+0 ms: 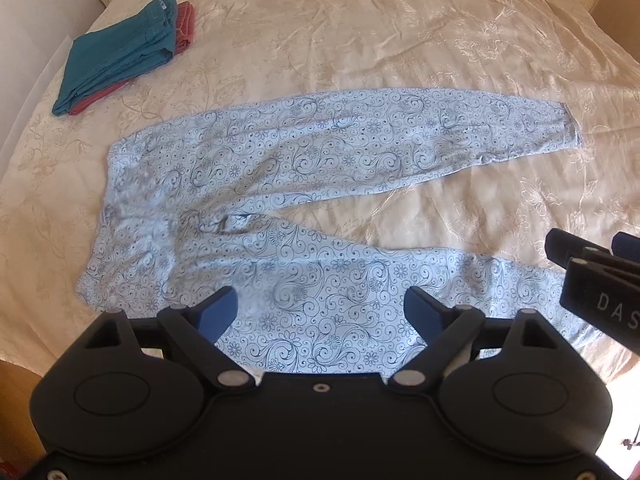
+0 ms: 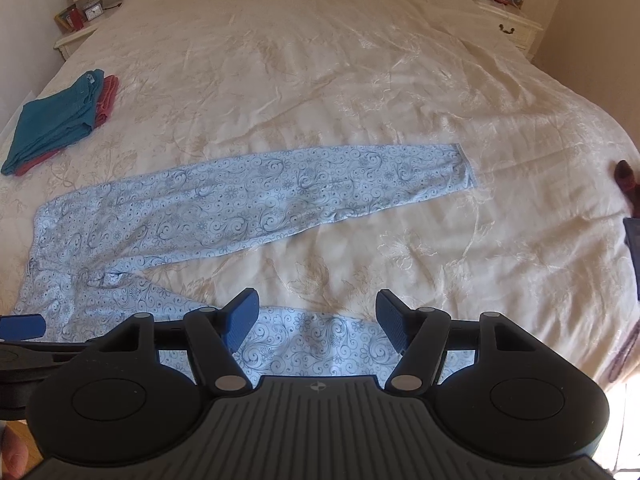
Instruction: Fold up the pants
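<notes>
The patterned pants (image 1: 288,184) lie spread flat on the bed (image 1: 360,32), waistband to my left, the two legs splayed apart toward the right. My left hand-held gripper (image 1: 320,312) hangs over the near leg with its jaws apart, gripping nothing; my right hand-held gripper (image 2: 316,320) hovers further along that same leg, jaws likewise apart. I judge the risk to be in the pinch: this thin cloth could bunch, or I might catch only the top layer, so the leg would twist when carried over. The folded teal stack (image 1: 120,52) sits well clear.
</notes>
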A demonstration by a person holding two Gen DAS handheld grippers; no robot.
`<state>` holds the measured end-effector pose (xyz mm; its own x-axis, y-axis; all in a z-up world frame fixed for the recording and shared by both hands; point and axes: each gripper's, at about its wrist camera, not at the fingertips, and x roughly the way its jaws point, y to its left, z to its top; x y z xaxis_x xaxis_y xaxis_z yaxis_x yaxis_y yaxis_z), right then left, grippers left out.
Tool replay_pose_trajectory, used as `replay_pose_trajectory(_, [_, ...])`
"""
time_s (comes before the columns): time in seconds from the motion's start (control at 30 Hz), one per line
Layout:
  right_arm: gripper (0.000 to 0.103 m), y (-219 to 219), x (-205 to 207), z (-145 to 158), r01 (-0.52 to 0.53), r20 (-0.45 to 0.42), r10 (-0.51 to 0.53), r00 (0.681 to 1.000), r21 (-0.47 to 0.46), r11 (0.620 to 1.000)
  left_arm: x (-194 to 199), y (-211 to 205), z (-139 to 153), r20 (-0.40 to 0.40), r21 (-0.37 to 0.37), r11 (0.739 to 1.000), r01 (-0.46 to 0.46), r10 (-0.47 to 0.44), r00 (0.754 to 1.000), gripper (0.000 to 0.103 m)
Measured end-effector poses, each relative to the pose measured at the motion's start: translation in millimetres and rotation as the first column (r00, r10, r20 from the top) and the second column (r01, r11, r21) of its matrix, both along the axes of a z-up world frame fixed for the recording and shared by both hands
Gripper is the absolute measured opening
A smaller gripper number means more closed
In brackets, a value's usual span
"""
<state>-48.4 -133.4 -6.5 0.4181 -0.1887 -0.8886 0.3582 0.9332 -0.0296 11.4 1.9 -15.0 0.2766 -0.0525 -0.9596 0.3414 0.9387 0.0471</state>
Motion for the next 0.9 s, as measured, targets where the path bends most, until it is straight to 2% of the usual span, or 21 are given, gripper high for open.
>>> replay_pose_trajectory(0.07, [0.064, 0.6, 1.3, -3.7, 0.006, -0.002, -0.006, 1.000, 0.012, 1.000, 2.6, 2.0, -2.2, 0.000, -0.005, 1.000, 0.005, -0.005, 1.000, 0.091])
replay_pose_trajectory(0.2, [0.064, -6.0, 1.3, -16.1, 0.073, -0.014, -0.072, 0.997, 0.102, 0.992, 13.8, 9.2, -12.9, -0.057, -0.036, 0.999, 0.026, -0.028, 0.998, 0.086])
replay_pose_trajectory(0.27, [0.063, -8.6, 0.5, -21.6, 0.097, -0.022, -0.095, 0.995, 0.106, 0.990, 21.7, 14.9, -20.3, -0.088, -0.054, 0.998, 0.026, -0.031, 0.996, 0.085])
replay_pose_trajectory(0.33, [0.060, -10.4, 0.3, -27.1, 0.097, -0.026, -0.095, 0.995, 0.100, 0.990, 26.9, 18.1, -24.7, -0.075, -0.042, 0.998, 0.041, -0.044, 0.996, 0.085])
replay_pose_trajectory(0.47, [0.046, -24.9, 1.9, -43.6, 0.159, -0.104, -0.145, 0.984, 0.141, 0.977, 38.5, 18.4, -29.2, -0.028, 0.015, 0.998, 0.060, -0.059, 0.998, 0.085])
replay_pose_trajectory(0.5, [0.039, -30.3, 2.6, -47.9, 0.168, -0.120, -0.149, 0.982, 0.164, 0.972, 42.4, 18.4, -30.1, -0.030, 0.015, 0.998, 0.062, -0.061, 0.998, 0.085])
replay_pose_trajectory(0.57, [0.033, -41.4, 5.3, -53.7, 0.174, -0.136, -0.149, 0.979, 0.199, 0.964, 51.0, 18.3, -31.1, -0.039, -0.010, 0.998, 0.060, -0.061, 0.997, 0.084])
replay_pose_trajectory(0.67, [0.029, -60.6, 16.9, -55.8, 0.114, -0.110, -0.092, 0.990, 0.212, 0.971, 65.3, 14.8, -33.5, -0.047, -0.017, 1.000, 0.018, -0.019, 0.999, 0.083])
replay_pose_trajectory(0.83, [0.030, -101.4, 52.0, -54.2, -0.043, -0.019, 0.045, 0.999, 0.109, 0.993, 88.2, -3.1, -40.0, -0.037, -0.004, 1.000, -0.028, 0.028, 0.999, 0.070])
replay_pose_trajectory(0.9, [0.030, -114.0, 69.7, -56.6, -0.112, 0.013, 0.111, 0.994, 0.062, 0.992, 97.1, -12.8, -42.3, -0.027, -0.008, 0.999, -0.046, 0.045, 0.999, 0.069])
